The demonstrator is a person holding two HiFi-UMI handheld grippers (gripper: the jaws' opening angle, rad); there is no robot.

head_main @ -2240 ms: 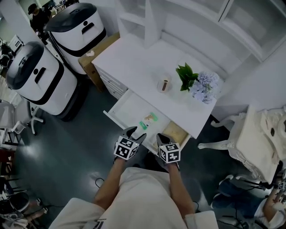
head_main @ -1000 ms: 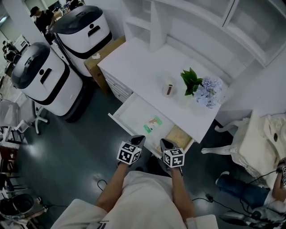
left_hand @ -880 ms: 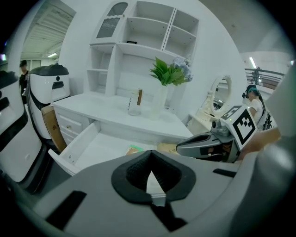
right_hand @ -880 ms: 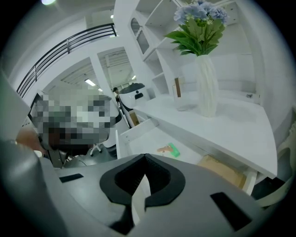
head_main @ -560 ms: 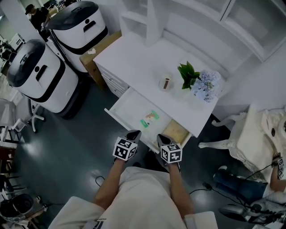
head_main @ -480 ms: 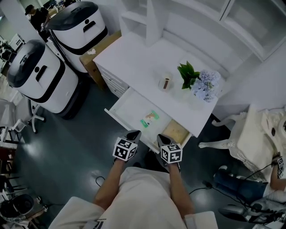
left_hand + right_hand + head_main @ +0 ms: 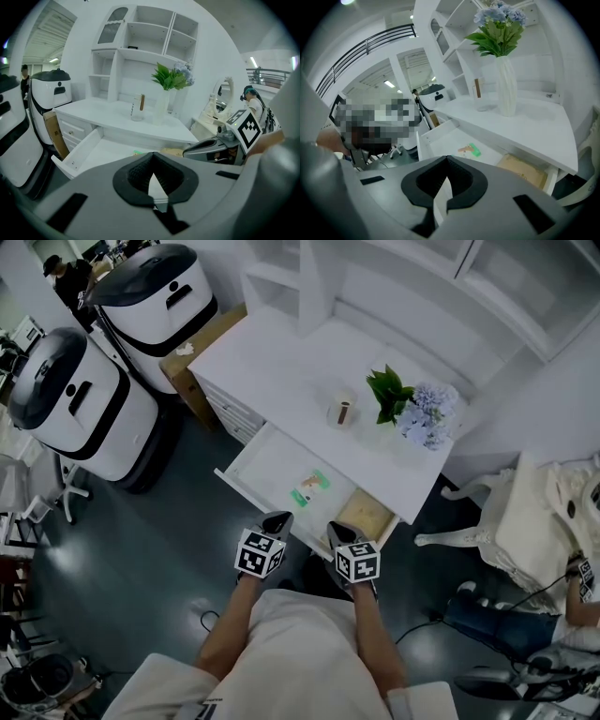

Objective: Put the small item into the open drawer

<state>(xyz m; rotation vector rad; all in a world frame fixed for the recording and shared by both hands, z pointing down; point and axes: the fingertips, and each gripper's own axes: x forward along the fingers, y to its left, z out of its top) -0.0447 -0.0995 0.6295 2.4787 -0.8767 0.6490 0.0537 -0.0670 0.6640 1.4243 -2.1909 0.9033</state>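
Note:
The small item (image 7: 310, 487), a green and orange packet, lies inside the open white drawer (image 7: 246, 468) of the white desk (image 7: 291, 371). It also shows in the right gripper view as the same packet (image 7: 469, 150) on the drawer floor. My left gripper (image 7: 277, 521) hovers just in front of the drawer's front edge, jaws shut with nothing in them. My right gripper (image 7: 337, 532) hangs beside it to the right, also shut and holding nothing. Seen from their own cameras, the left gripper (image 7: 152, 158) and the right gripper (image 7: 446, 163) both point toward the desk.
On the desk stand a small glass jar (image 7: 342, 413) and a vase of flowers (image 7: 412, 413). A tan board (image 7: 366, 514) lies in the space right of the drawer. Two white and black machines (image 7: 75, 409) and a cardboard box (image 7: 202, 348) stand left; a white chair (image 7: 487, 531) right.
The head camera has shifted slightly. Both grippers stay shut in front of the drawer, and the packet has not moved.

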